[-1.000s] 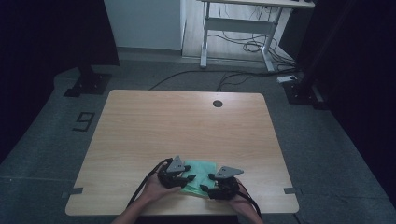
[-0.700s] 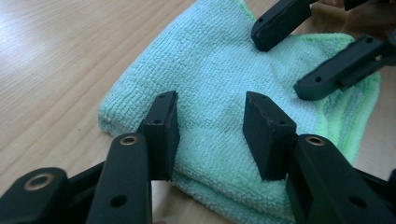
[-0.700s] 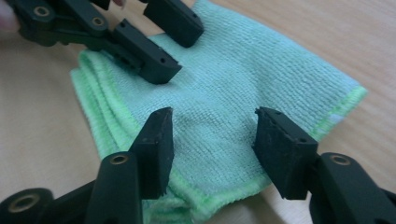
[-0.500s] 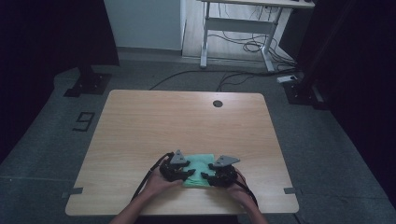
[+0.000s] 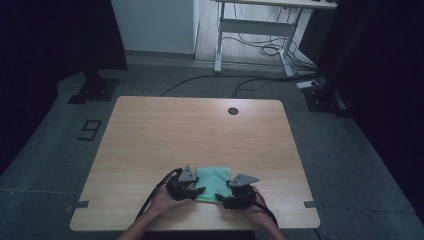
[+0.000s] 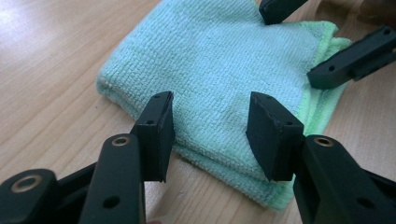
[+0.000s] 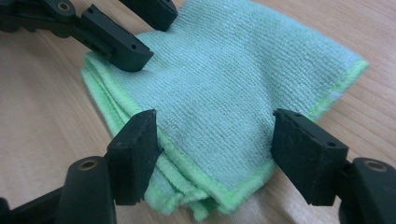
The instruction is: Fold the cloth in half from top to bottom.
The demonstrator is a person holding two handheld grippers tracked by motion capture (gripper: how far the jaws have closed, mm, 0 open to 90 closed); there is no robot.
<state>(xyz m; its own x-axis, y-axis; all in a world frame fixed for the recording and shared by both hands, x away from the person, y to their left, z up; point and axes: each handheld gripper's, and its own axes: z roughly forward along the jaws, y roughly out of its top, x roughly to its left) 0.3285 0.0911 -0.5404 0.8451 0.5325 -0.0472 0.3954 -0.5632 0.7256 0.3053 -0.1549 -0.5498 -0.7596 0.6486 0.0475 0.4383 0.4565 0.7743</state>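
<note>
The table was a pale wood-grain top with rounded corners and a dark round grommet near its far edge, at twelve o'clock. It stood on grey carpet in a dim room, with a white-framed desk and loose cables beyond it and a "9" marked on the floor at about nine o'clock. A folded mint-green microfibre cloth lay flat near the table's near edge, at six o'clock, its stacked layers edged in brighter green stitching. The left gripper sat at the cloth's nine o'clock side, jaws spread wide over the near edge, pinching nothing. The right gripper sat at the cloth's three o'clock side, jaws likewise spread apart and straddling a folded corner without closing on it.
</note>
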